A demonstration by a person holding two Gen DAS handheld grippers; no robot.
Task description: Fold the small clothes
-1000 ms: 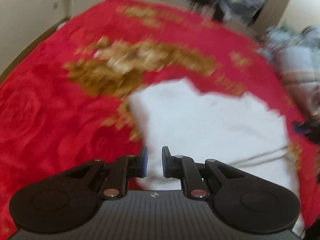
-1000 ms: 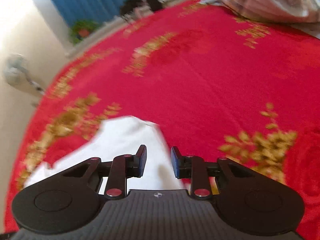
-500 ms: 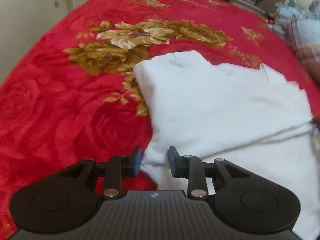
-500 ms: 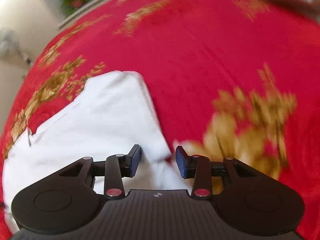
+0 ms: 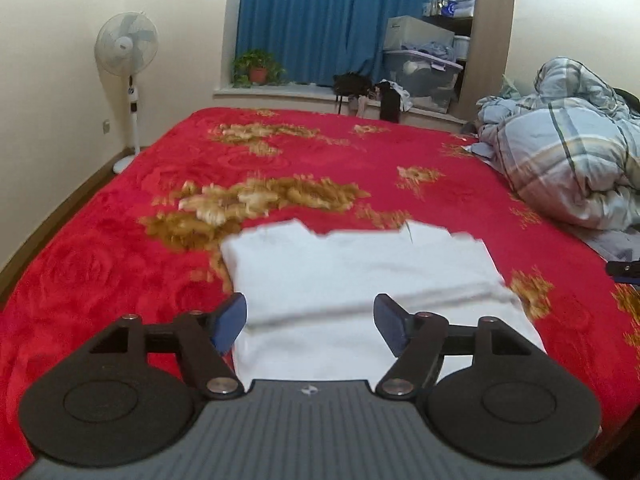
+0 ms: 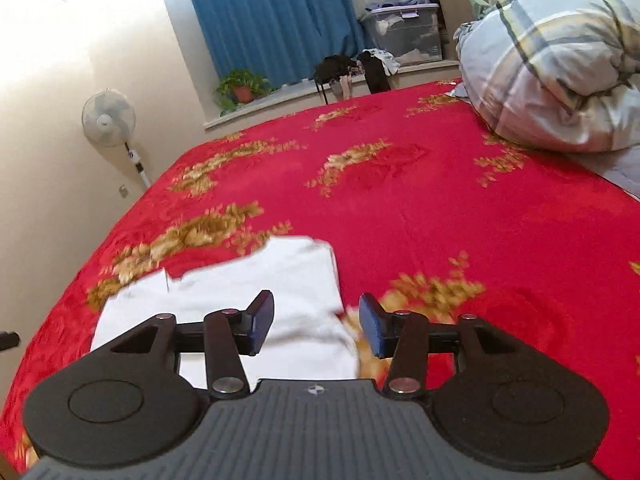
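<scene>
A white folded garment lies flat on the red flowered blanket. My left gripper is open and empty, raised above the garment's near left part. In the right wrist view the same garment lies at lower left. My right gripper is open and empty, above the garment's near right edge. The near edge of the garment is hidden behind both gripper bodies. The tip of the right gripper shows at the right edge of the left wrist view.
A rolled plaid quilt lies on the right side of the bed. A standing fan is by the left wall. A window sill with a potted plant, blue curtain and storage boxes is beyond the far edge.
Both grippers have opened wide and lifted back from the garment, and both views have tilted up to show the room. The garment stays flat on the blanket.
</scene>
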